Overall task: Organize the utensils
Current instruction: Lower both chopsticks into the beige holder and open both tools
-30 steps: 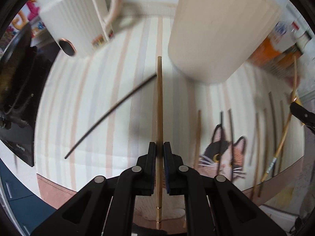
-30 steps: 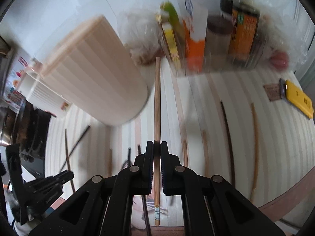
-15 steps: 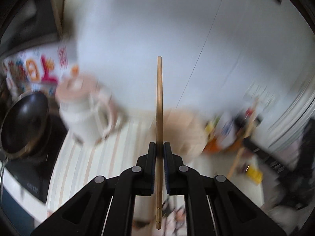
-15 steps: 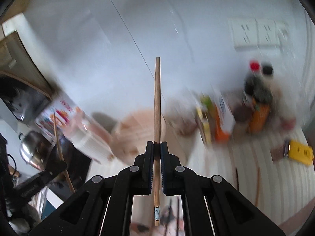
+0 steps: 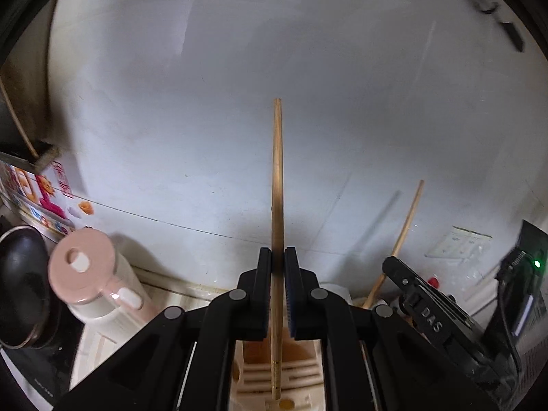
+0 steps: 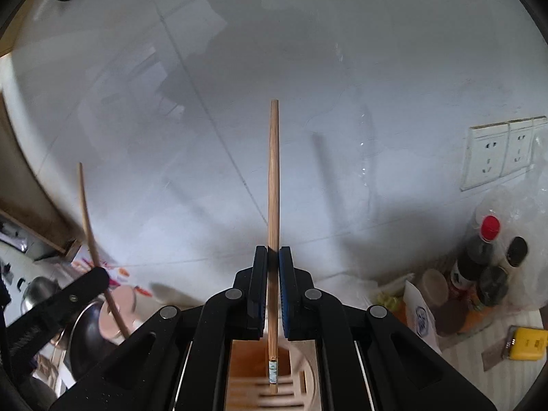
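Note:
My left gripper point(image 5: 276, 257) is shut on a pale wooden chopstick point(image 5: 277, 178) that stands upright against the white wall. Its lower end hangs over the open, slotted top of the cream wooden utensil holder point(image 5: 246, 373). My right gripper point(image 6: 273, 255) is shut on a darker wooden chopstick point(image 6: 273, 188), also upright, with its labelled end over the holder point(image 6: 246, 370). Each gripper shows in the other's view: the right gripper point(image 5: 428, 311) with its chopstick point(image 5: 407, 226), the left gripper point(image 6: 61, 304) with its chopstick point(image 6: 89, 229).
A kettle with a pink lid point(image 5: 80, 267) and a black pan point(image 5: 20, 287) stand to the left. Sauce bottles point(image 6: 479, 257), packets and a yellow object point(image 6: 527, 342) crowd the right. Wall sockets point(image 6: 503, 150) sit on the tiled wall behind.
Both grippers have risen from the striped mat with their chopsticks. The loose chopsticks on the mat have dropped out of view and the holder's open top now lies below both.

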`<state>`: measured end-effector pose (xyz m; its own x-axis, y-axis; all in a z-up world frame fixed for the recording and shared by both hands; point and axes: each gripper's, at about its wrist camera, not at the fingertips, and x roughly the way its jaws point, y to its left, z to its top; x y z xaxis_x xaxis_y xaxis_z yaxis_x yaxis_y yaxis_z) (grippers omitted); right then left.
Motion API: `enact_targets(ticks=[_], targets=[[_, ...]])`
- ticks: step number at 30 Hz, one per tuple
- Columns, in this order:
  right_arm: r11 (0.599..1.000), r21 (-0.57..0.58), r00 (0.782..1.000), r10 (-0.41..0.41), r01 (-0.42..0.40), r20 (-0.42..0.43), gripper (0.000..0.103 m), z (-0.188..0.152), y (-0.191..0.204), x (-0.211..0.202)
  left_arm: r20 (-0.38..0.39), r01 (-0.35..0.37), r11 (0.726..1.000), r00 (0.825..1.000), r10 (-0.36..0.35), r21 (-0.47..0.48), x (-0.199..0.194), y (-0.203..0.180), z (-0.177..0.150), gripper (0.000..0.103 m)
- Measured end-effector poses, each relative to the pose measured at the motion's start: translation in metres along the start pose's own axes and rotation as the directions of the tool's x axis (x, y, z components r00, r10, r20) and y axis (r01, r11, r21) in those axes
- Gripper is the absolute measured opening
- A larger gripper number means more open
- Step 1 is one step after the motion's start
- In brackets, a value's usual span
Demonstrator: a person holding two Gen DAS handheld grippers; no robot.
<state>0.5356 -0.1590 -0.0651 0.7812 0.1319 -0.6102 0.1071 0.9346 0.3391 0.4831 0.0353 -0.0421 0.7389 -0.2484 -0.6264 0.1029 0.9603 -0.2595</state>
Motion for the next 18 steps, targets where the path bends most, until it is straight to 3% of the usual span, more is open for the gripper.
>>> enact_targets(ticks=[8, 18], targets=[[1.000, 0.021, 1.000, -0.015, 0.015, 0.011, 0.007, -0.013, -0.005, 0.041, -0.014, -0.003, 1.000, 1.000, 0.002, -0.026, 0.056, 0.012, -0.004, 0.005], [1.000, -0.020, 1.000, -0.018, 0.018, 0.019, 0.007, -0.042, 0.005, 0.060, -0.075, -0.036, 0.999, 0.997, 0.036, 0.008, 0.087, 0.014, -0.032, 0.005]])
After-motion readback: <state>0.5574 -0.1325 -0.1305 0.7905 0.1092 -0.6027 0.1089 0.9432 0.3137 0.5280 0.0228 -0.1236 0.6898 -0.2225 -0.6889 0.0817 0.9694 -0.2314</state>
